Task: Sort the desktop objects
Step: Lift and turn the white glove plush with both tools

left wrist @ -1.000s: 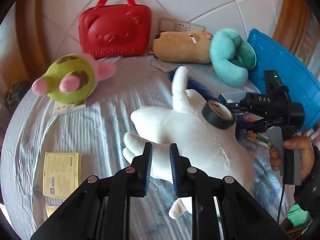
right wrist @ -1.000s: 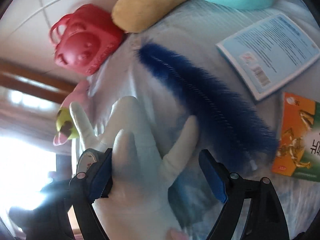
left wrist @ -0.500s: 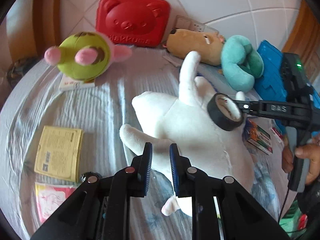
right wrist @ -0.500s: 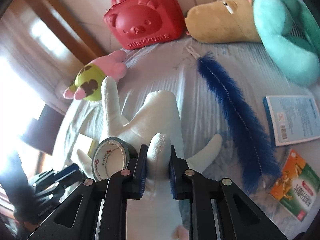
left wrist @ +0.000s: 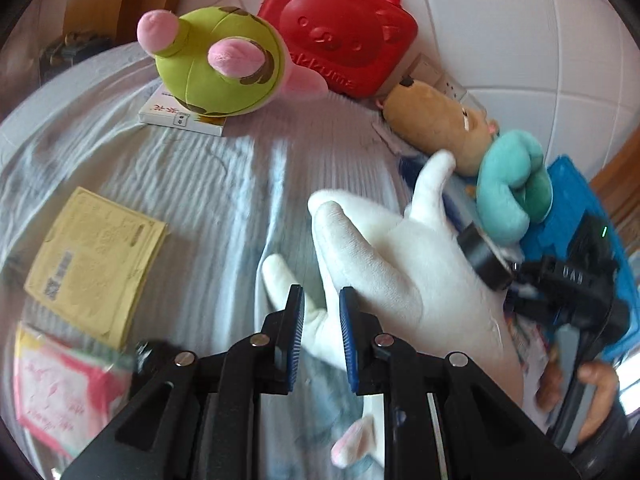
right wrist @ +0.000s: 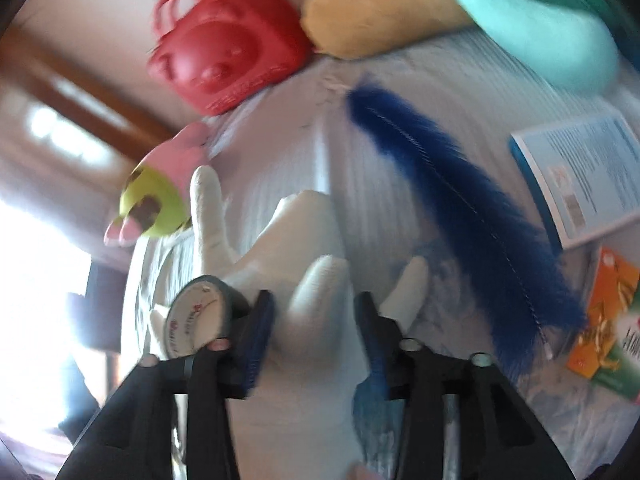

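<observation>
While both tools hang over the bed, this is how it lies:

Toy: the soft white plush animal (left wrist: 384,268) sprawls on the pale striped sheet (left wrist: 208,184), mid-bed, long limbs pointing toward the red bear-faced plastic case (left wrist: 344,32).

Right gripper (right wrist: 314,330): fingers parted, straddling one white limb without pinching it; a grey tape roll (right wrist: 200,320) sits against its left finger.

Left gripper (left wrist: 320,336): fingers narrowly apart, nothing between them, just above the toy's near paw.

Key relation: the straddled limb runs along the right tool's line of sight, straight ahead; I judge the right one nearer to a grasp.

Neighbours: a long dark-blue feathery brush (right wrist: 460,204) lies to the right, parallel with the toy; a round green-and-pink plush (left wrist: 220,64) sits well apart.
</observation>
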Demonstrator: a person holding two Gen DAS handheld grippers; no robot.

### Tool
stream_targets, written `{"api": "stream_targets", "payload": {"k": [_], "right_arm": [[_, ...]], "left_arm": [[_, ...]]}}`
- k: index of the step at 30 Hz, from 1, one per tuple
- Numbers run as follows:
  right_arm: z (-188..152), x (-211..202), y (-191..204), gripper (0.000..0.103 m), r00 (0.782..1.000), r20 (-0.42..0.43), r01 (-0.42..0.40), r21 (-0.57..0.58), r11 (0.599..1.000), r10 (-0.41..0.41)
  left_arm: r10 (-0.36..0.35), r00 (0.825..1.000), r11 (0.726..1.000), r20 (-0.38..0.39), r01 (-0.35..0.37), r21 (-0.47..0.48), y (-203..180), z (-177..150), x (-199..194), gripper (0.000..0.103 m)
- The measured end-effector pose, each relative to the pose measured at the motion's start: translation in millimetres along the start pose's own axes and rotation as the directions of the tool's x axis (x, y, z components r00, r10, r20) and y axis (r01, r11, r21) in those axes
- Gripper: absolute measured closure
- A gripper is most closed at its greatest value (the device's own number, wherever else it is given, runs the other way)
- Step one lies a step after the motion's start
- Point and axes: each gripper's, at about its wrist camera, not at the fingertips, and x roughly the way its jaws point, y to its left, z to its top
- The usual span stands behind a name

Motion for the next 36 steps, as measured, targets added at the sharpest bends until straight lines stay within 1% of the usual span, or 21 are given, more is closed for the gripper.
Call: {"api": "stream_targets", "payload": {"k": [1, 3, 4, 6, 9, 10, 12, 14, 17, 19, 21, 22, 23, 25, 26, 28, 32, 33, 34, 36], "right_arm": [[1, 2, -8, 0.046, 1.000, -0.007, -0.018, 0.045, 0.999, 0.019], [1, 6, -18, 0.042, 0.998, -0.018, -0.062, 0.099, 0.993, 0.064], [1, 6, -23, 0.036, 0.996, -0.019, -0.085, 0.132, 0.988, 0.088], [-2, 6, -27, 0.035, 0.992, -0.017, -0.123, 0.160, 0.979, 0.128], [-8, 9, -23, 0.035, 0.980, -0.017, -0.193, 0.184, 0.964, 0.200], [-10, 10, -19, 0.035, 0.978, -0.020, -0.203, 0.171, 0.964, 0.209], [-12, 9, -15, 0.034, 0.981, -0.009, -0.191, 0.147, 0.971, 0.194], [-12, 10, -15, 0.030, 0.980, 0.002, -0.198, 0.156, 0.968, 0.200], [-11, 12, -18, 0.028, 0.979, 0.004, -0.203, 0.177, 0.963, 0.206], [-12, 12, -17, 0.028, 0.979, -0.001, -0.201, 0.172, 0.964, 0.204], [-13, 9, -19, 0.027, 0.978, -0.007, -0.203, 0.168, 0.965, 0.207], [-13, 8, -19, 0.026, 0.977, -0.005, -0.208, 0.167, 0.964, 0.212], [-14, 7, -19, 0.026, 0.977, -0.004, -0.211, 0.168, 0.963, 0.215], [-14, 7, -20, 0.025, 0.974, -0.003, -0.222, 0.174, 0.959, 0.226], [-14, 8, -20, 0.024, 0.974, -0.002, -0.223, 0.179, 0.958, 0.227], [-16, 10, -20, 0.024, 0.972, 0.000, -0.231, 0.191, 0.954, 0.235], [-18, 8, -14, 0.023, 0.975, 0.006, -0.221, 0.172, 0.960, 0.224], [-18, 7, -11, 0.023, 0.976, 0.005, -0.216, 0.161, 0.963, 0.218], [-18, 7, -11, 0.023, 0.976, 0.006, -0.216, 0.157, 0.964, 0.218], [-19, 6, -11, 0.023, 0.976, 0.009, -0.216, 0.148, 0.965, 0.217]], "left_arm": [[0.002, 1.000, 1.000, -0.011, -0.002, -0.017, 2, 3, 4, 0.085], [-0.001, 0.999, 0.999, -0.047, -0.002, -0.051, 9, 5, 11, 0.085], [-0.003, 0.998, 0.998, -0.061, -0.001, -0.065, 12, 6, 13, 0.085], [-0.013, 0.998, 0.996, -0.067, 0.007, -0.084, 18, 3, 11, 0.085], [-0.067, 0.996, 0.991, -0.052, 0.061, -0.116, 19, 3, 1, 0.085], [-0.074, 0.996, 0.993, -0.044, 0.070, -0.099, 16, 3, -4, 0.085], [-0.060, 0.997, 0.996, -0.042, 0.057, -0.065, 11, 4, -8, 0.085], [-0.071, 0.997, 0.996, -0.044, 0.068, -0.059, 9, 5, -7, 0.085], [-0.119, 0.991, 0.986, -0.053, 0.112, -0.125, 16, 9, -8, 0.085], [-0.127, 0.991, 0.983, -0.032, 0.122, -0.140, 22, 9, -14, 0.085], [-0.164, 0.986, 0.973, -0.023, 0.158, -0.166, 27, 7, -21, 0.085], [-0.181, 0.983, 0.971, -0.020, 0.176, -0.164, 28, 5, -28, 0.072], [-0.181, 0.983, 0.971, -0.012, 0.177, -0.161, 26, 3, -31, 0.042], [-0.196, 0.981, 0.969, 0.001, 0.193, -0.155, 26, 4, -35, 0.001], [-0.188, 0.982, 0.971, -0.003, 0.185, -0.153, 25, 6, -32, 0.000], [-0.156, 0.987, 0.976, -0.039, 0.148, -0.158, 21, 11, -17, 0.000], [-0.134, 0.989, 0.978, -0.060, 0.122, -0.167, 19, 11, 3, 0.000], [-0.117, 0.991, 0.981, -0.061, 0.106, -0.163, 17, 12, 8, 0.000], [-0.113, 0.992, 0.982, -0.059, 0.102, -0.160, 15, 12, 14, 0.000], [-0.130, 0.990, 0.978, -0.061, 0.118, -0.174, 12, 12, 24, 0.000]]}}
